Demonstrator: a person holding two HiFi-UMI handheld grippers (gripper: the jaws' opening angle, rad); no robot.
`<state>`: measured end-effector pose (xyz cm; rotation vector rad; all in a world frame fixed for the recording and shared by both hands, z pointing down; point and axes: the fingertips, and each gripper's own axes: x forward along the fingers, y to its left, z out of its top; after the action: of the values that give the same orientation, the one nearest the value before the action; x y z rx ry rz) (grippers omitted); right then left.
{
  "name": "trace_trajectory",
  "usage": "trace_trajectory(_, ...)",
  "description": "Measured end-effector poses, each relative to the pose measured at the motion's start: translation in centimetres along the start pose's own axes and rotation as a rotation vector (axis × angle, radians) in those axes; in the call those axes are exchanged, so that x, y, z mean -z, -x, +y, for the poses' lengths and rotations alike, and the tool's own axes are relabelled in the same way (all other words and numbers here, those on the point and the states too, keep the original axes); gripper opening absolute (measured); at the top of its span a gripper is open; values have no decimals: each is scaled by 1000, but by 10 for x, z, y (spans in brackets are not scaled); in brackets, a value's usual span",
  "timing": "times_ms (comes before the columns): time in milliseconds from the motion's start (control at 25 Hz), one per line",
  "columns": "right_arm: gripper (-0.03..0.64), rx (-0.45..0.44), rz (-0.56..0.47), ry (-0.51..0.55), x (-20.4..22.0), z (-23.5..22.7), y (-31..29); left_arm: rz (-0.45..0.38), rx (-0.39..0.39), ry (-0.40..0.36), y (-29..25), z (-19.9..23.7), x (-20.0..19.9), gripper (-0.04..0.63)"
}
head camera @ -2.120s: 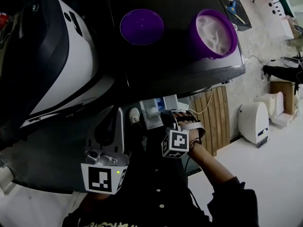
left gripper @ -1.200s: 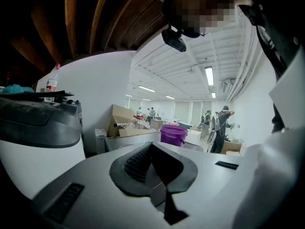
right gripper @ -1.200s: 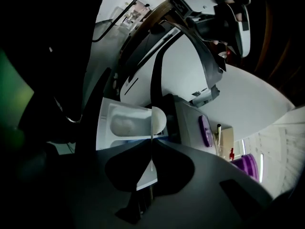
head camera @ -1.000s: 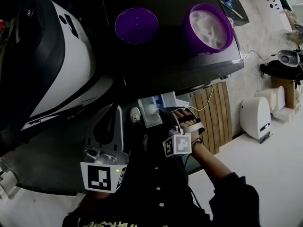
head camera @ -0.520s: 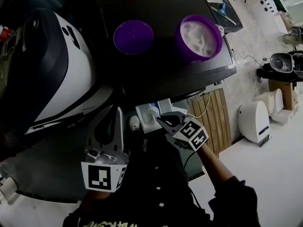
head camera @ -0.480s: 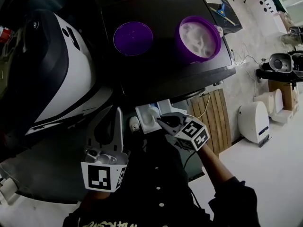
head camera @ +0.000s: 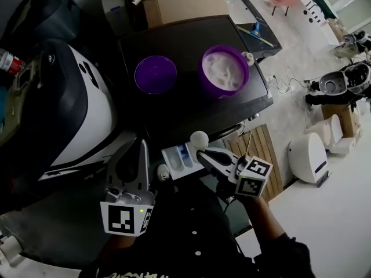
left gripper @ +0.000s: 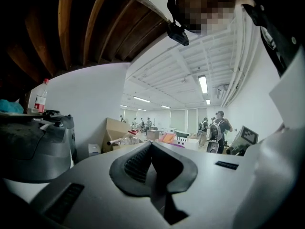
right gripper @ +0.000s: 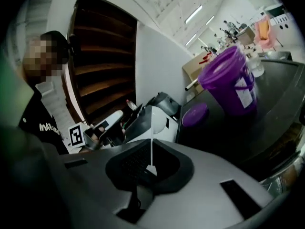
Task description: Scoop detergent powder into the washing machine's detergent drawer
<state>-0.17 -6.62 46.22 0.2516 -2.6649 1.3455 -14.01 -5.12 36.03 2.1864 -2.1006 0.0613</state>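
1. My right tool (head camera: 204,154), pointing far-left, clamps the white scoop (head camera: 199,138) just above the open detergent drawer (head camera: 177,160).
2. My left tool (head camera: 142,149) sits closed and empty, left of the drawer.
3. The right gripper view alone shows the scoop's thin handle pinched.

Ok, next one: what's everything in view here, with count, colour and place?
tub: one, purple, open, white powder inside, on the table
lid: one, purple, on the table left of the tub
table: one, black, centre
washing machine: one, white and black, left
drawer: one, white with blue inside, pulled out below the table edge
scoop: one, white, near the drawer
cardboard box: one, brown, behind the table
left gripper: grey, jaws together, empty, left of the drawer
right gripper: grey, shut on the scoop's handle
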Motion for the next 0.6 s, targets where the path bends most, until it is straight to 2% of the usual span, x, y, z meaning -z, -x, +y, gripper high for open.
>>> trace_trajectory(120, 34, 54, -142, 89, -41, 6, 18, -29, 7, -12, -4, -1, -13, 14)
trace_trajectory(320, 34, 244, -336, 267, -101, 10, 62, -72, 7, -24, -6, 2, -34, 14)
trace_trajectory(600, 34, 426, -576, 424, -157, 22, 124, -116, -9, -43, -9, 14, -57, 14)
